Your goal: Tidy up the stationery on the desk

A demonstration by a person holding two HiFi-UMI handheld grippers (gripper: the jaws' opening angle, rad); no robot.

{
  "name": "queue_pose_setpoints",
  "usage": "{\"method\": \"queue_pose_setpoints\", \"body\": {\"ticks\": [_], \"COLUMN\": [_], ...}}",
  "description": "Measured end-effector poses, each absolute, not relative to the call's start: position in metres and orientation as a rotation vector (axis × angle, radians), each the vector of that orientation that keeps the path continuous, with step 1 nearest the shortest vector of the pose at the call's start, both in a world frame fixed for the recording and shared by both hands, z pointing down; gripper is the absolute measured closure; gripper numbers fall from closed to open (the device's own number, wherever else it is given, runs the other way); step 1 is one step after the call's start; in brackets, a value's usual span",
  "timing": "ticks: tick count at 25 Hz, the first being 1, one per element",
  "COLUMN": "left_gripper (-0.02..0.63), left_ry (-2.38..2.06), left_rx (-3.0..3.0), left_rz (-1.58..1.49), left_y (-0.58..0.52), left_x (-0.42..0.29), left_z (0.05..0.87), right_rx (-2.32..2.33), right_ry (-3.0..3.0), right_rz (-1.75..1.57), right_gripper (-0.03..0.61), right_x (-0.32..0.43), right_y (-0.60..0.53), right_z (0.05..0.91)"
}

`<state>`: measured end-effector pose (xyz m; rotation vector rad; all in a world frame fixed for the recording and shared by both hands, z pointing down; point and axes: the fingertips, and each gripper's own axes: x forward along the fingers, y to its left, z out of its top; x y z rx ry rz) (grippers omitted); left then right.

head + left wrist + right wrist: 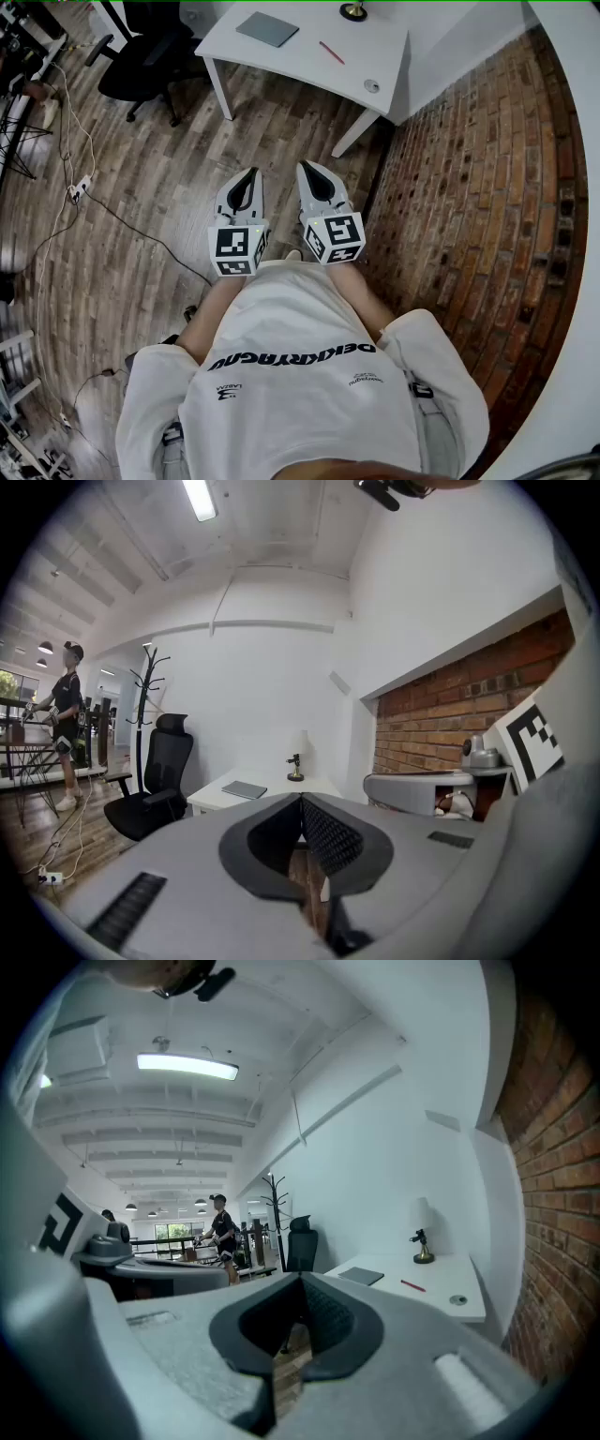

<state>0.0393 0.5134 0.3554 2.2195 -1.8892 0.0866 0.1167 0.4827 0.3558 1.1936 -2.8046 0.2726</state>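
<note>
A white desk (375, 47) stands ahead of me against the wall, some way off. On it lie a grey notebook (267, 29), a red pen (331, 52) and a small round object (372, 85). My left gripper (249, 176) and right gripper (310, 170) are held side by side in front of my body over the wooden floor, pointing toward the desk. Both are shut with nothing between the jaws. The right gripper view shows the notebook (361, 1276), the pen (412, 1285) and the round object (457, 1300). The left gripper view shows the notebook (245, 789).
A small lamp (424, 1241) stands at the back of the desk. A black office chair (141, 56) sits left of the desk. A brick wall (487, 187) runs along my right. Cables and a power strip (77, 190) lie on the floor to the left. A person (66, 724) stands far off.
</note>
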Motion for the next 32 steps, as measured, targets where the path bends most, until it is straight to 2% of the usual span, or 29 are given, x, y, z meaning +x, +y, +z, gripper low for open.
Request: {"method": "queue_pose_setpoints", "body": {"ticks": [22,32], "left_gripper": [0.615,0.615], "left_ry": [-1.973,-1.975], "left_rx": [2.18,2.189], "left_rz": [0.182,0.2], "left_y": [0.491,0.421], "left_x": [0.105,0.079], "left_z": [0.375,0.391], "right_rx": [1.205,1.265], "right_ry": [-2.814,-2.79], "right_rz": [0.307,0.242], "right_gripper": [0.577,0.577], "right_x": [0.189,0.171], "right_y": [0.45,0.379], "right_z": [0.374,0.386]}}
